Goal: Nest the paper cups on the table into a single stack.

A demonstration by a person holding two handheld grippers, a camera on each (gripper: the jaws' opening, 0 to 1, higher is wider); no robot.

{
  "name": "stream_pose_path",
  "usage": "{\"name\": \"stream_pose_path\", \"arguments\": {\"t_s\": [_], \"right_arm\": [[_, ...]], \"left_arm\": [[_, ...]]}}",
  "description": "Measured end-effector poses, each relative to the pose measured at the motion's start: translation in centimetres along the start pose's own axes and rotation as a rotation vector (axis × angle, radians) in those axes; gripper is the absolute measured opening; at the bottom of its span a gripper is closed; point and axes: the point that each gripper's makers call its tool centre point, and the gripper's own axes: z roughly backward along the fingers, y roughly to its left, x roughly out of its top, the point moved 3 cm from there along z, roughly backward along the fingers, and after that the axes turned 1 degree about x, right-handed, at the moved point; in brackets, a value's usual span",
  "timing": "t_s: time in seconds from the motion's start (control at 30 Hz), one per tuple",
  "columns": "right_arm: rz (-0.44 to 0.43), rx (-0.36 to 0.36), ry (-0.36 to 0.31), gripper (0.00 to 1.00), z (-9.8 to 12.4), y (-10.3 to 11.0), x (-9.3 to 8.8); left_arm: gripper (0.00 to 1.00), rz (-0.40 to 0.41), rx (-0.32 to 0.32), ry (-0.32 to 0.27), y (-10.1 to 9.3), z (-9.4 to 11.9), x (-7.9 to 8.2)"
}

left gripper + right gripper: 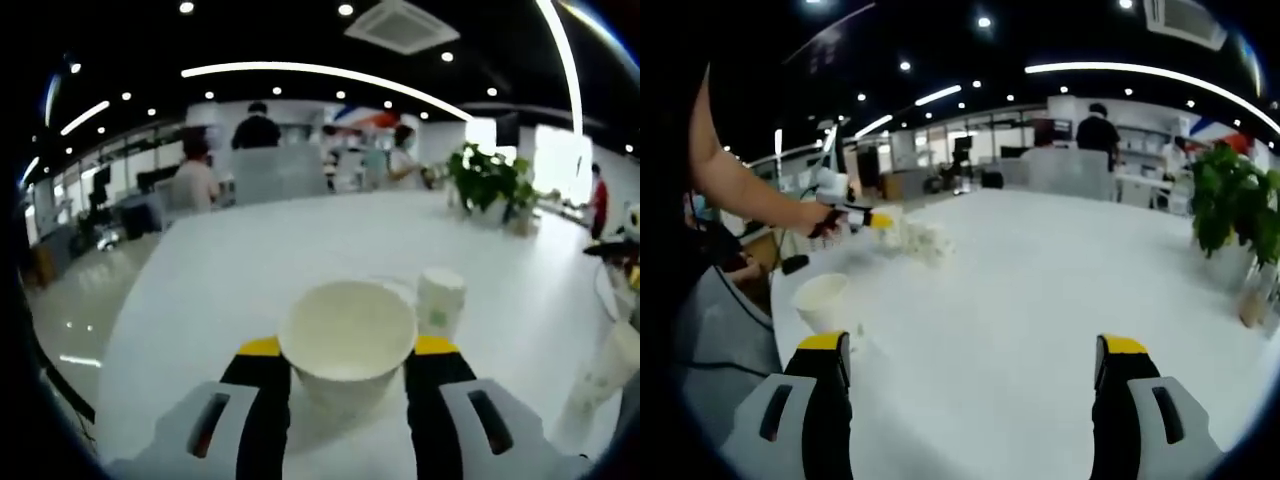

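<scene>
The left gripper view looks along the left tongs (346,372), whose black, yellow-tipped jaws press against both sides of a white paper cup with an open round mouth (347,340), grasping it upright above the white desk (250,260); held that way, its mouth faces up and its base stays free to drop into another cup. Just beyond it, further in from the near edge of the desk, stands a second white paper cup turned upside down (440,297), and a third pale cup lies tilted at the right edge of that view (600,385). In the right gripper view the right tongs (975,365) hang released, jaws wide apart over bare desk with nothing between them, probably kept free for the next pick. An open white cup (823,300) sits near the left edge of the desk, beside that gripper's left jaw. Further back, the person's hand (825,222) holds the other gripper, carrying something pale and blurred. A potted green plant (1230,205) stands toward the far right edge.
</scene>
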Motion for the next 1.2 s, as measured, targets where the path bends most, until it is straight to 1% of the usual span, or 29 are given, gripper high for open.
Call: {"name": "stream_pose_path", "arguments": {"t_s": [0.1,0.23,0.33,0.67,0.9,1.2], "right_arm": [[-0.005,0.002,-0.002,1.00,-0.3,0.4,-0.2],[0.000,0.004,-0.003,1.00,-0.4,0.7,0.0],[0.002,0.004,-0.004,1.00,-0.5,0.7,0.0],[0.004,0.002,-0.009,1.00,-0.4,0.6,0.4],[0.005,0.003,-0.012,1.00,-0.4,0.7,0.5],[0.006,0.004,-0.017,1.00,-0.1,0.7,0.7]], "left_arm": [[0.43,-0.029,-0.010,0.014,0.3,0.0,0.4],[0.43,-0.035,-0.018,0.007,0.7,0.1,1.4],[0.43,-0.037,-0.022,0.010,0.8,0.1,1.8],[0.43,-0.049,-0.021,-0.020,1.5,0.3,4.0],[0.43,-0.055,-0.021,-0.020,1.5,0.3,4.6],[0.43,-0.061,-0.031,-0.021,0.7,0.2,5.1]]}}
